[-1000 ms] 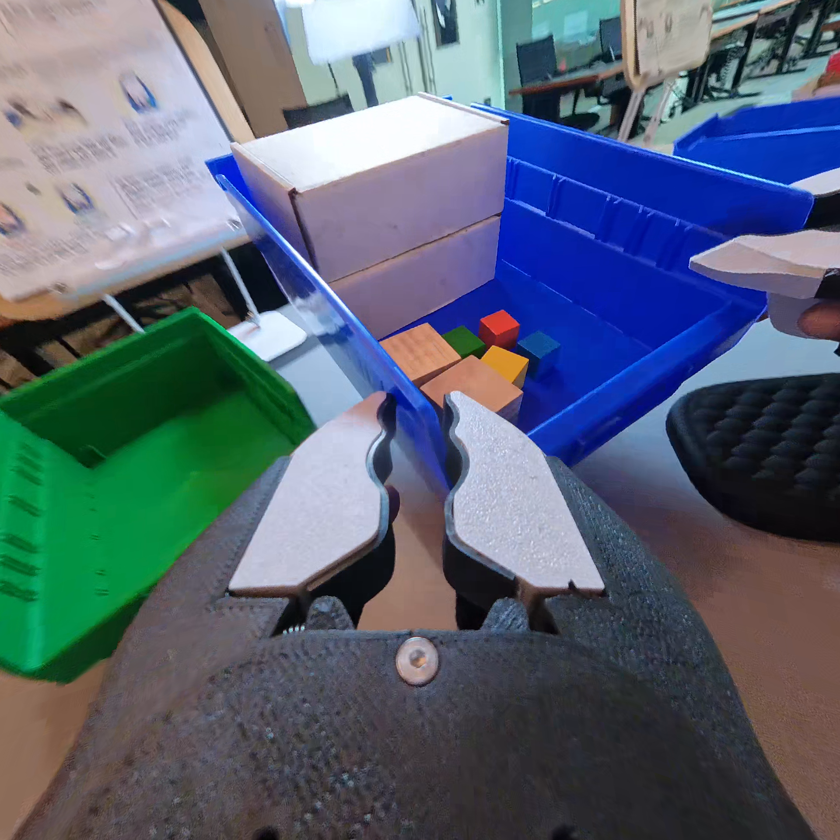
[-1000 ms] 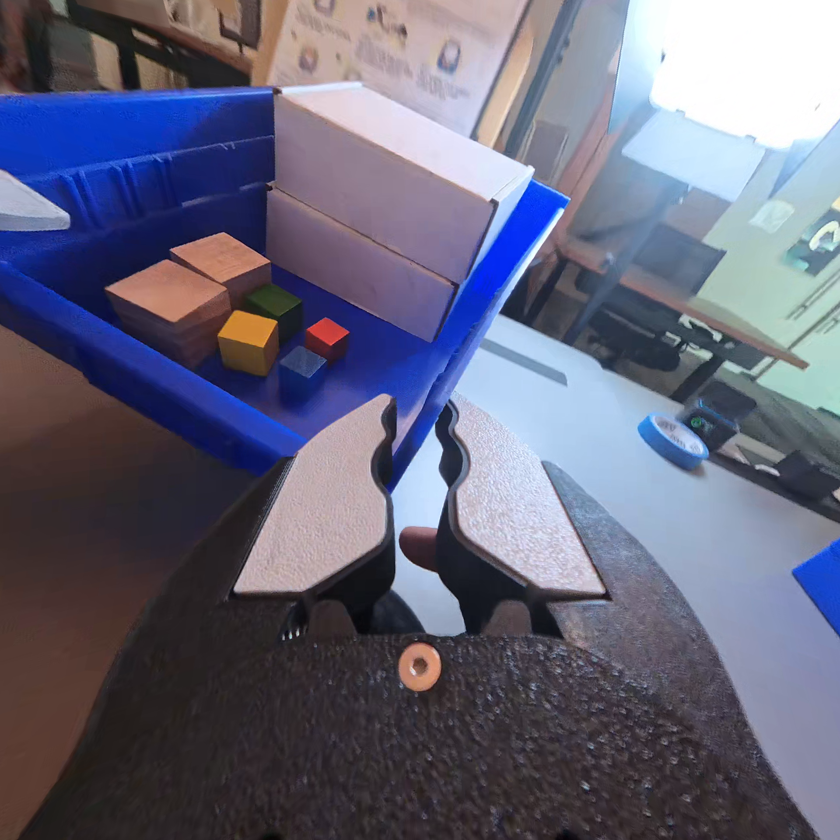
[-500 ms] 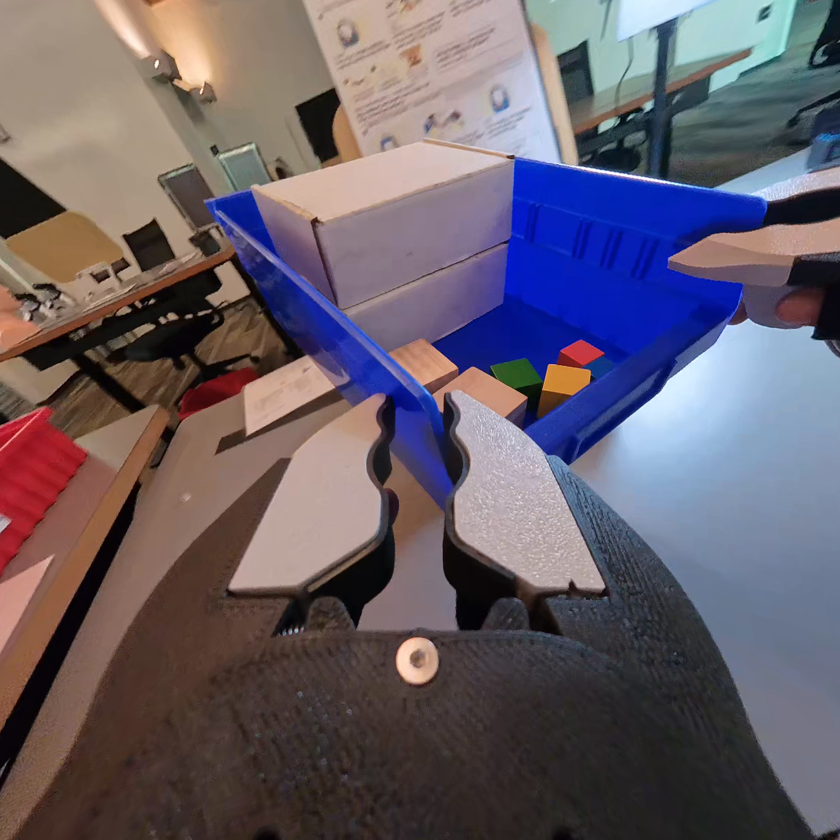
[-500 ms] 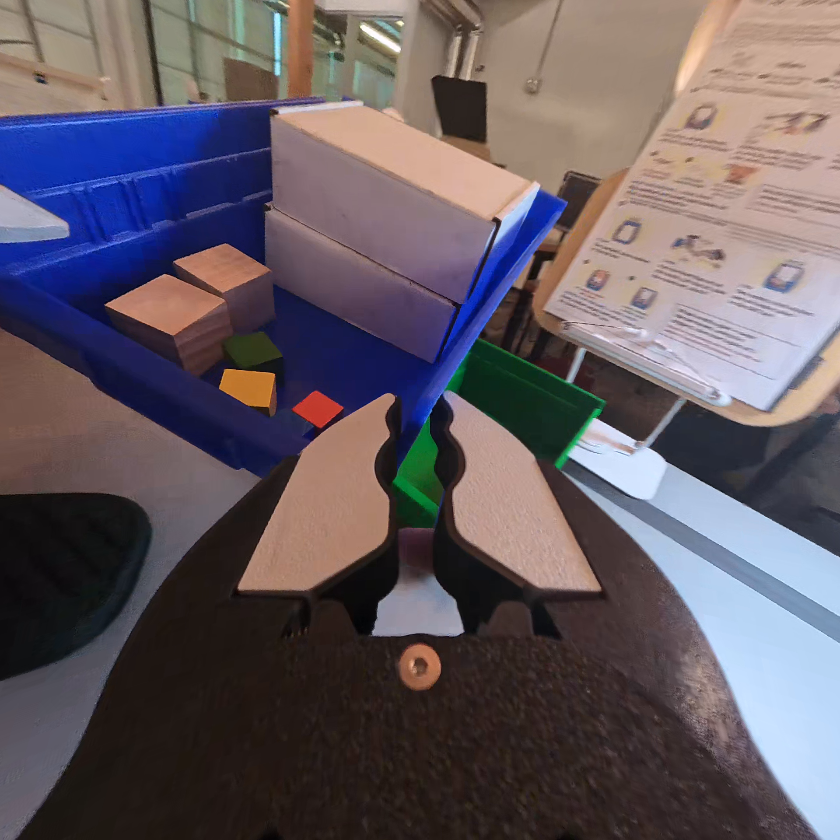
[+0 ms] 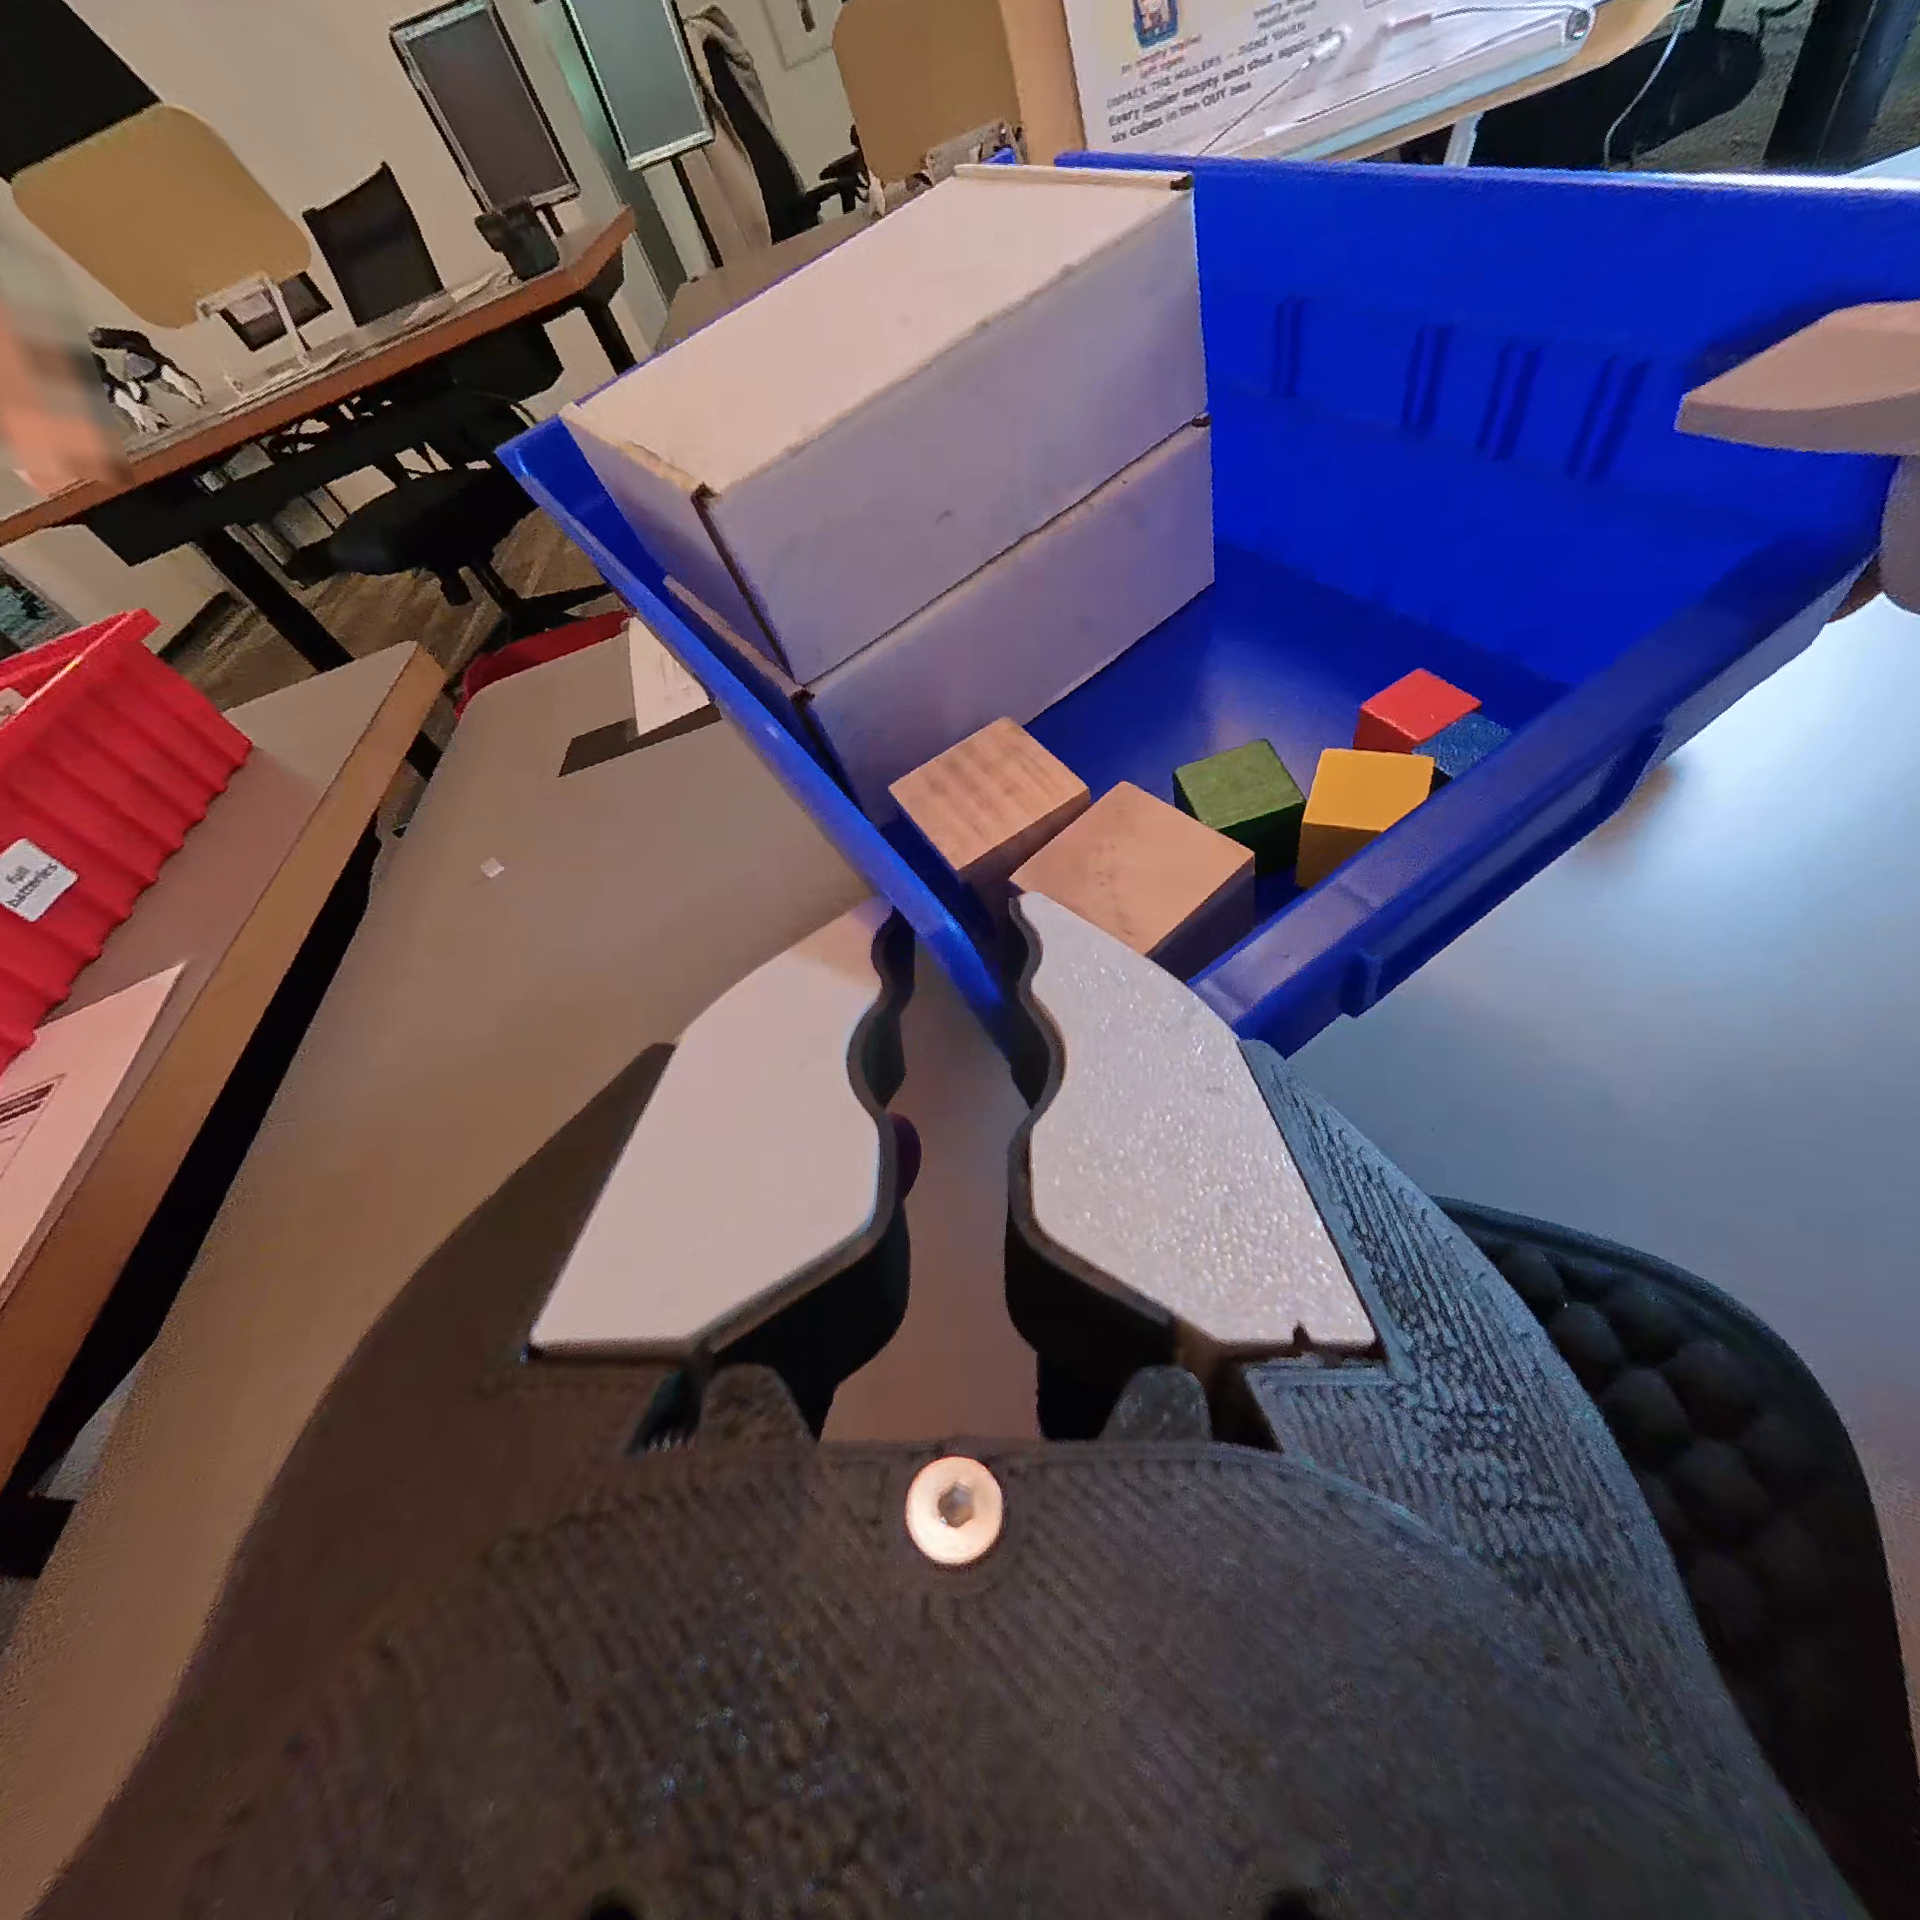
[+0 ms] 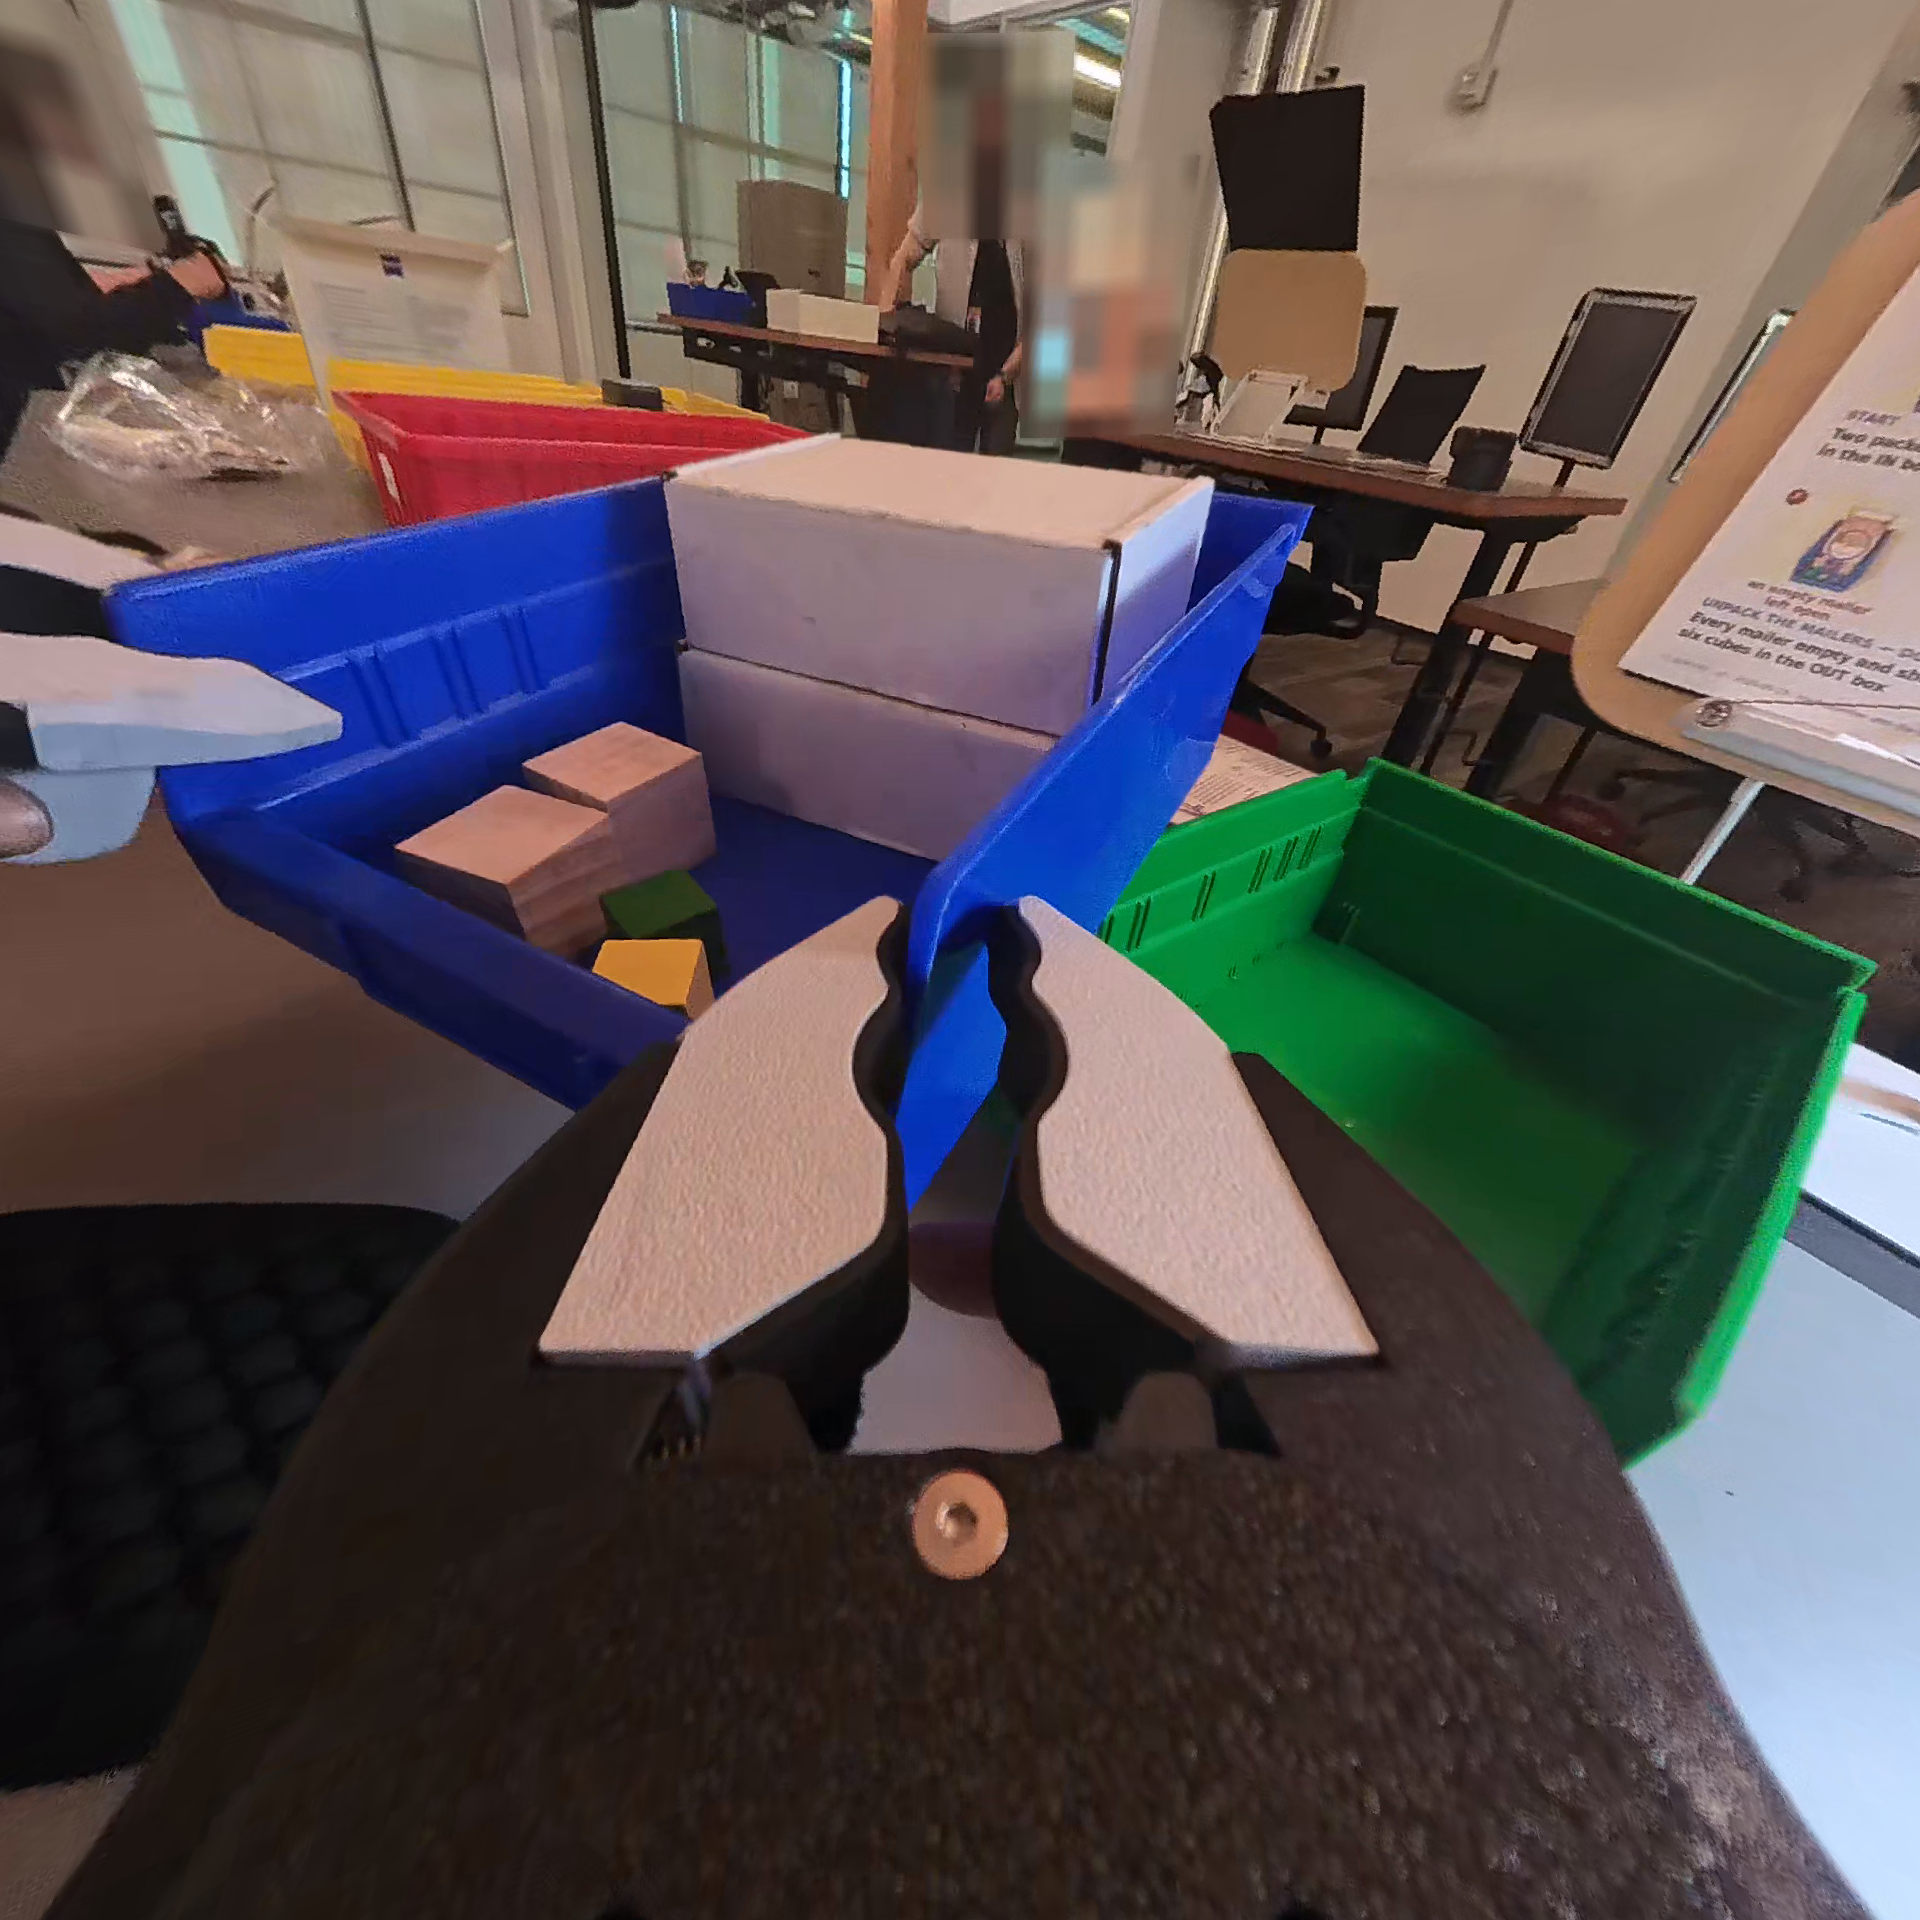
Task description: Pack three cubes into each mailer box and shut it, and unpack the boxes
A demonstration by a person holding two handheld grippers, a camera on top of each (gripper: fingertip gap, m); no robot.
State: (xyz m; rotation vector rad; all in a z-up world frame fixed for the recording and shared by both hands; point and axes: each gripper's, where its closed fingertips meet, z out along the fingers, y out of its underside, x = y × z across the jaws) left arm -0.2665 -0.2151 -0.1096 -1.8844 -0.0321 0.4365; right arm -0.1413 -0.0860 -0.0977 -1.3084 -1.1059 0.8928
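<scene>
Left tongs: you are clenching the left gripper on one side wall of the blue bin, the wall running between its jaws.
Mailer boxes: two white mailer boxes are sitting stacked against the far end of the bin, both with lids down; you cannot tell from here whether anything is inside them.
Wooden cubes: two larger plain wooden cubes are lying loose on the bin floor, touching each other, just in front of the lower box.
Coloured cubes: the green cube, yellow cube, red cube and a dark blue cube are clustering beside the wooden ones, all loose.
Right tongs: you are clamping the right gripper on the opposite wall of the same bin, so you are holding it from both sides.
Green bin: the green bin is sitting just beside the blue one and is holding nothing visible.
Progress: six cubes are lying unpacked, so the packing looks not yet begun, or an unpack round looks just finished; you are judging this from the loose cubes alone.
Remaining: you are looking at opening each box, loading three cubes and shutting it.
</scene>
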